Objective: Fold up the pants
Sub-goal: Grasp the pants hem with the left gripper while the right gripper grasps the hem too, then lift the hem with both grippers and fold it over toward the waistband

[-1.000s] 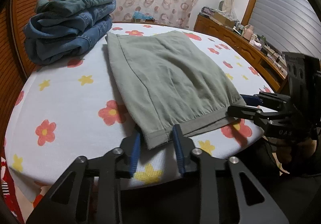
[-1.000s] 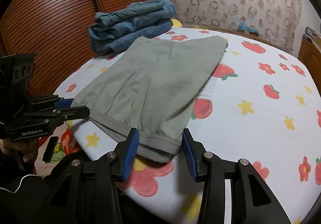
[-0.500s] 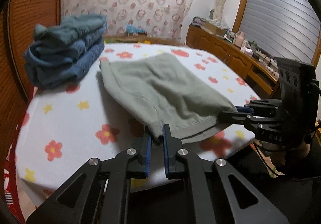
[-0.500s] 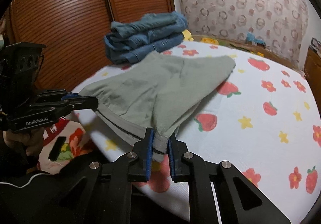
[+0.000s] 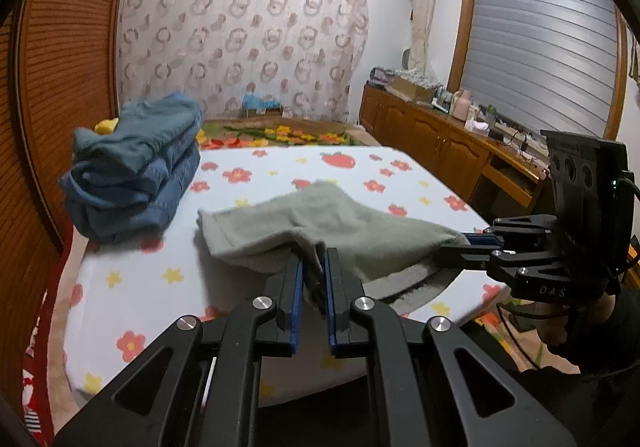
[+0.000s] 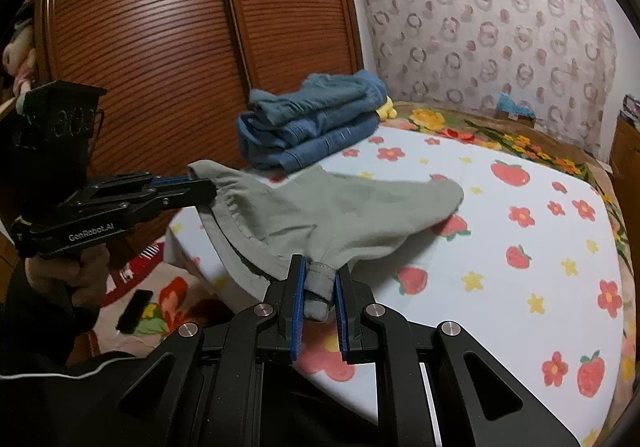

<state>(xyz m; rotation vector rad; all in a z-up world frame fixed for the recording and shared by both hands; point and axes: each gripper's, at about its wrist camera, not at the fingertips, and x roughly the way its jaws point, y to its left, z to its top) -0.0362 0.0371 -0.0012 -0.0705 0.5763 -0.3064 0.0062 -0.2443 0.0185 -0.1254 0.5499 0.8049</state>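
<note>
Both tongs are clamped down right now, one on each corner of the waistband of the green pants (image 5: pixel 320 223), and the near end of the garment hangs in the air off the near edge of the bed (image 5: pixel 132 275). The left tongs (image 5: pixel 311 289) have their blue-lined jaws pinched nearly together with a fold of green cloth squeezed between them; from the other camera the same left tongs (image 6: pixel 200 189) show at the left, gripping the gathered elastic corner. The right tongs (image 6: pixel 318 287) are likewise closed on the other waistband corner, a thick grey-green hem poking out between the pads, and in the left view the right tongs (image 5: pixel 460 247) sit off to the right with the fabric stretched to them. Between the two grips the waistband sags in a curve, its open edge showing the paler inside. The far end of the pants (image 6: pixel 360 203) lies flat on the flower-and-strawberry sheet, toward the middle of the bed (image 6: pixel 540 247). A stack of folded jeans (image 5: pixel 132 183) sits at the far left corner of the bed, against the slatted wooden wardrobe doors (image 6: pixel 160 47), well apart from the green pair; the jeans (image 6: pixel 312 119) show three or so blue layers. A patterned curtain (image 5: pixel 240 47) hangs behind the bed.
</note>
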